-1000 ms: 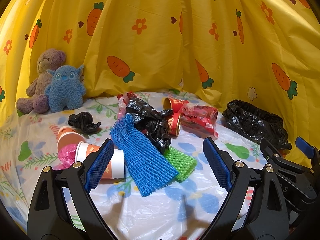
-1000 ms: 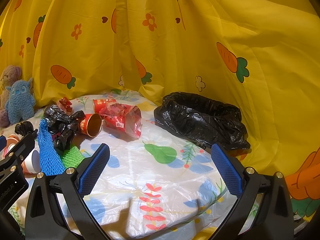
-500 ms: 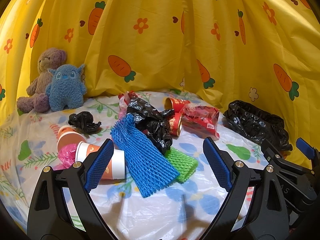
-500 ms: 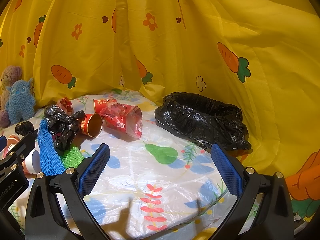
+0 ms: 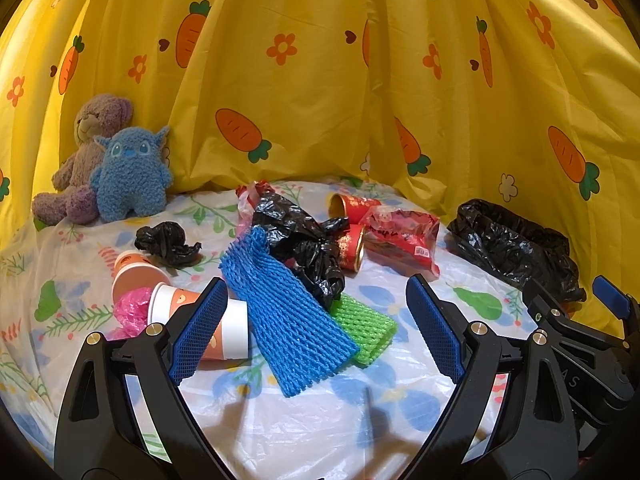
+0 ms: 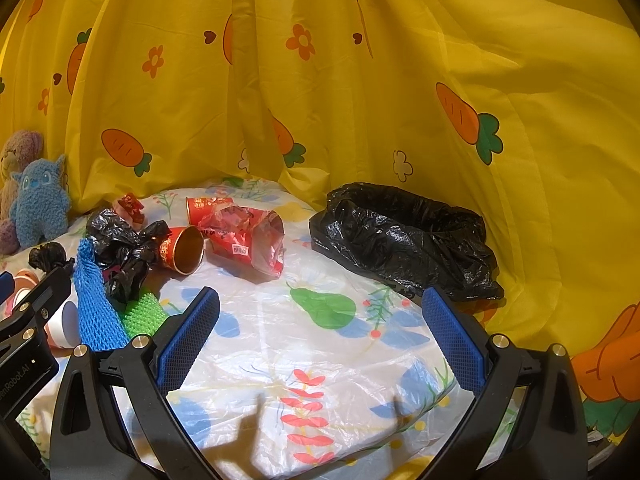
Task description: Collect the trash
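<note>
We are easing both wide, empty tongs (image 5: 316, 334) (image 6: 320, 332) slightly closer to the blue net (image 5: 286, 316); nothing is collected yet.

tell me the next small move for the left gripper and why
Probably ease the left gripper forward and down onto the blue foam net sleeve. Its jaws are open and empty, the sleeve is the nearest piece of trash ahead, and the open black plastic trash bag waits to the right.
</note>
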Demonstrator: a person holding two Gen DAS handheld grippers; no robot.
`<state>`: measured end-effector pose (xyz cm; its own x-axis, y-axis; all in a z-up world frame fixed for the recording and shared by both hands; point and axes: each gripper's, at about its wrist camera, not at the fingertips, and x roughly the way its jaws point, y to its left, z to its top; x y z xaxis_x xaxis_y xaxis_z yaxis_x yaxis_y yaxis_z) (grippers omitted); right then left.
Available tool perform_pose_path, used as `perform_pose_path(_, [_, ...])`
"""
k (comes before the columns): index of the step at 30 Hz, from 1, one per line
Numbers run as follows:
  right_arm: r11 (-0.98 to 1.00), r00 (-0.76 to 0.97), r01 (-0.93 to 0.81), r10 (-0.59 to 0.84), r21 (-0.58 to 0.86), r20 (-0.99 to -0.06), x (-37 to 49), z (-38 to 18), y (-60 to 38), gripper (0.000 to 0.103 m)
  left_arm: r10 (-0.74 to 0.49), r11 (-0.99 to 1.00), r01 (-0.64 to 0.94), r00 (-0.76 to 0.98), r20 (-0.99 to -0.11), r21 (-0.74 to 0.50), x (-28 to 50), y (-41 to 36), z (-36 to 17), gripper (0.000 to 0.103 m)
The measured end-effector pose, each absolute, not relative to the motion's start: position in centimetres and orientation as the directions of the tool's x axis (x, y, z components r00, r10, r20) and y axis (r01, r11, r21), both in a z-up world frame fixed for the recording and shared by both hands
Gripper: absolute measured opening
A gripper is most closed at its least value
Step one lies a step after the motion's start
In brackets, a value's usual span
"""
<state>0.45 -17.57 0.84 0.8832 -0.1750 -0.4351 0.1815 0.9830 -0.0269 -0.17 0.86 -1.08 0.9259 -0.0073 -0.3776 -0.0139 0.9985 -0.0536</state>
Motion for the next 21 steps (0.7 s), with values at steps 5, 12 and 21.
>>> perform_pose_path(5, [0.983,0.882,0.18,-0.172,-0.025,-0.438,0.81,0.53,-17.57,0.098,-0.008,0.998,-0.014,0.925,-0.38,-0.055,-0.02,0.93,-1.25,0.089])
perform_pose_path(12, [0.984,0.882,0.178,-0.17,-0.023,-0.44,0.92,0.47,-17.62,0.098,-0.007,0.998,-0.016,0.922,-0.387,-0.055,0.5,1.02,-1.55,0.089])
perform_pose_path(21, [0.985,0.884,0.171,-0.158,-0.012,-0.441,1.02,0.23,-17.82,0.098,0.018,0.999,-0.027,0.927,-0.374,-0.02,0.51,0.28,-1.48,0.089])
